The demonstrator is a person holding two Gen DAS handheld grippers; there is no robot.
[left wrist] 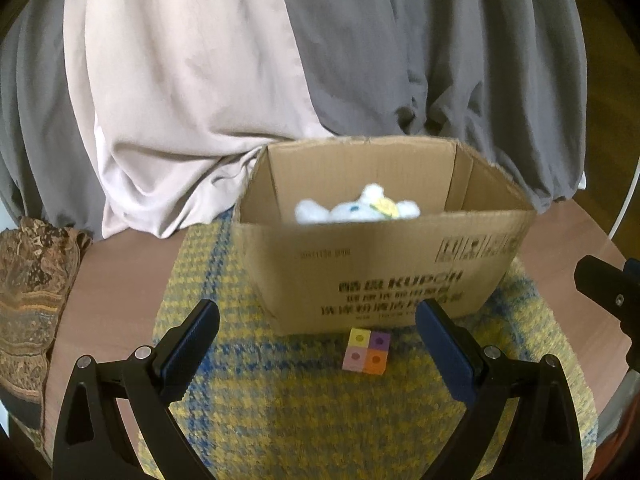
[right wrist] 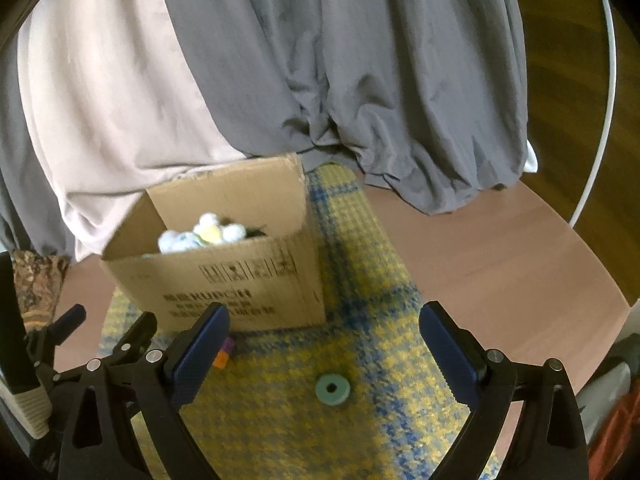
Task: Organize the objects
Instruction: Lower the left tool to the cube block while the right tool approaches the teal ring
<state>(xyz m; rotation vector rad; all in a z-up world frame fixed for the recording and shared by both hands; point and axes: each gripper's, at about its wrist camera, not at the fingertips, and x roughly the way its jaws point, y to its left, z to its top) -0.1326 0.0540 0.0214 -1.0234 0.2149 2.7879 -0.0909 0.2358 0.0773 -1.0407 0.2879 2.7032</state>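
Note:
An open cardboard box (left wrist: 384,264) stands on a yellow and blue woven mat (left wrist: 280,412) and holds a white plush toy (left wrist: 356,210). A small block of yellow, purple, pink and orange cubes (left wrist: 366,350) lies on the mat just in front of the box. My left gripper (left wrist: 318,320) is open and empty, its fingers either side of the cube block. In the right wrist view the box (right wrist: 240,280) is at left, the plush (right wrist: 204,232) inside it. A green ring (right wrist: 332,389) lies on the mat (right wrist: 360,280). My right gripper (right wrist: 324,324) is open and empty above the ring.
Grey and pale pink cloth (left wrist: 240,60) hangs behind the round brown table (right wrist: 500,264). A patterned brown fabric (left wrist: 28,300) sits at the table's left edge. The right gripper's arm (left wrist: 608,292) shows at the right of the left wrist view, the left gripper (right wrist: 100,344) at the left of the right wrist view.

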